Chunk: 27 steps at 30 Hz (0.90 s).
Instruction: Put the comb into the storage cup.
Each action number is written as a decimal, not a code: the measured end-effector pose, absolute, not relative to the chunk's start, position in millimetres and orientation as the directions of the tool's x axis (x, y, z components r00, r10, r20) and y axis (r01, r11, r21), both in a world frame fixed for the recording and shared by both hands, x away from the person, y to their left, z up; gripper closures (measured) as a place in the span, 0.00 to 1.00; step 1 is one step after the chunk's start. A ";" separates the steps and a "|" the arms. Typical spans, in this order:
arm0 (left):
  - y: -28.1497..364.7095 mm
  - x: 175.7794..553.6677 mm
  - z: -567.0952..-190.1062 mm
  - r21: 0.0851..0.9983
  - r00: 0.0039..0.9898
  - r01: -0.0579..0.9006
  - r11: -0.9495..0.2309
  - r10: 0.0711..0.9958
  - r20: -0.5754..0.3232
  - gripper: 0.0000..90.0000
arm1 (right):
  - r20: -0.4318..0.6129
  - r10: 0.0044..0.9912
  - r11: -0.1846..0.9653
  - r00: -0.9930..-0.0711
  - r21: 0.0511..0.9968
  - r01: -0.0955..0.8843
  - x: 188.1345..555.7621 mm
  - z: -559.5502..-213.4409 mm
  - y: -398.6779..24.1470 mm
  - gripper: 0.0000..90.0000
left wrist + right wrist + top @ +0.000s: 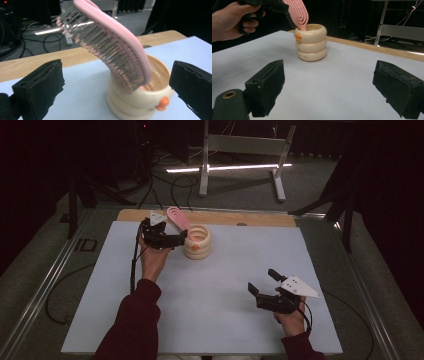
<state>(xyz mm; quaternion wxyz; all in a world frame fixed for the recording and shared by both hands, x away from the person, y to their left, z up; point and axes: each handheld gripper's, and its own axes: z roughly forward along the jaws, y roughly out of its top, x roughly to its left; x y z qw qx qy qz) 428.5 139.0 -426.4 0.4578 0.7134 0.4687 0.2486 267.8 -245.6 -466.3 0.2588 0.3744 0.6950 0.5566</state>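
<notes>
Upright but leaning, the pink hairbrush (112, 40) stands handle-down in the cream ringed cup (197, 241), its bristled head tilting away toward the table's far edge. From table centre, I see the cup at about eleven o'clock on the white mat (225, 280). My left gripper (167, 240) sits just beside the cup at its nine o'clock, jaws spread wide and holding nothing, brush and cup showing between them. My right gripper (262, 282) rests well apart near five o'clock, jaws likewise wide open and empty.
</notes>
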 end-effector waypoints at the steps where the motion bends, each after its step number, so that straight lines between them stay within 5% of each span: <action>1: 139.6 426.9 -425.8 0.887 0.443 0.437 -0.147 0.894 -0.070 0.00 | 0.057 0.809 0.101 -0.586 0.967 0.234 267.7 -466.4 -245.3 0.11; 27: 163.4 389.5 -416.4 0.888 0.523 0.413 -0.202 0.851 -0.049 0.00 | 0.042 0.809 0.114 -0.586 0.968 0.226 267.2 -465.2 -243.3 0.11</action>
